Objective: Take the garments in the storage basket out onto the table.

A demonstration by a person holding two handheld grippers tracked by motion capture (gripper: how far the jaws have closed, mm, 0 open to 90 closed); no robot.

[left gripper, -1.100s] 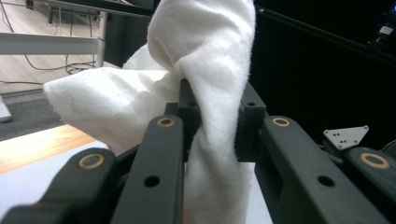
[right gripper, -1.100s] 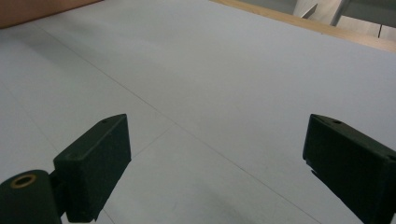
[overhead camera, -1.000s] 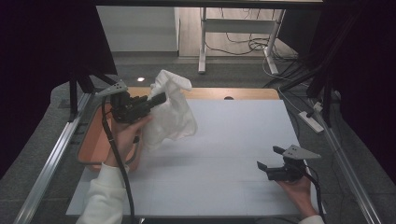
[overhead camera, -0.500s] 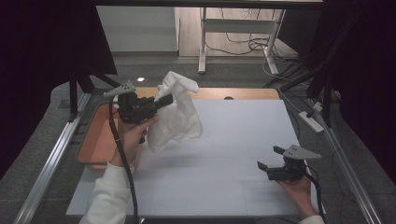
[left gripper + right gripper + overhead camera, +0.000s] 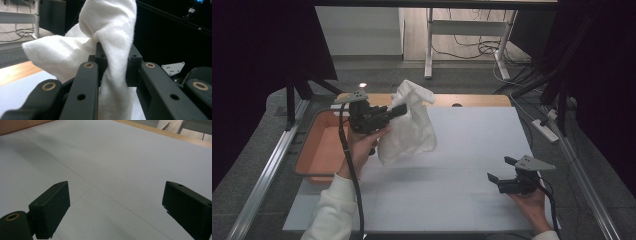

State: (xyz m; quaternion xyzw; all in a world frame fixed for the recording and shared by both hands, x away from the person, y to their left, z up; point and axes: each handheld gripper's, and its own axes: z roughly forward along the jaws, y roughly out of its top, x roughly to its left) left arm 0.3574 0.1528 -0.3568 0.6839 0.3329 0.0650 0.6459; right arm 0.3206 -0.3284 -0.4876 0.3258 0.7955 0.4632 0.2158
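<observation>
White cloth (image 5: 409, 122) is hanging from our left gripper (image 5: 399, 109), whose jaws are clamped on a bunched fold of it, as the left gripper view is showing with the fabric (image 5: 112, 50) squeezed between the two black pads. We are holding that gripper raised above the far left part of the table (image 5: 462, 190), our left hand (image 5: 362, 145) wrapped under its body, the forearm in a white sleeve (image 5: 334, 210) rising from the near edge, and the jaws pointing right and level. The cloth is drooping in loose folds clear of the pale tabletop, just right of the orange tray (image 5: 314, 150) at the table's left edge. We are resting our right gripper (image 5: 499, 170) low at the near right, palm beneath it, its jaws standing wide apart with nothing between them, aimed left across the bare surface (image 5: 112, 170).
</observation>
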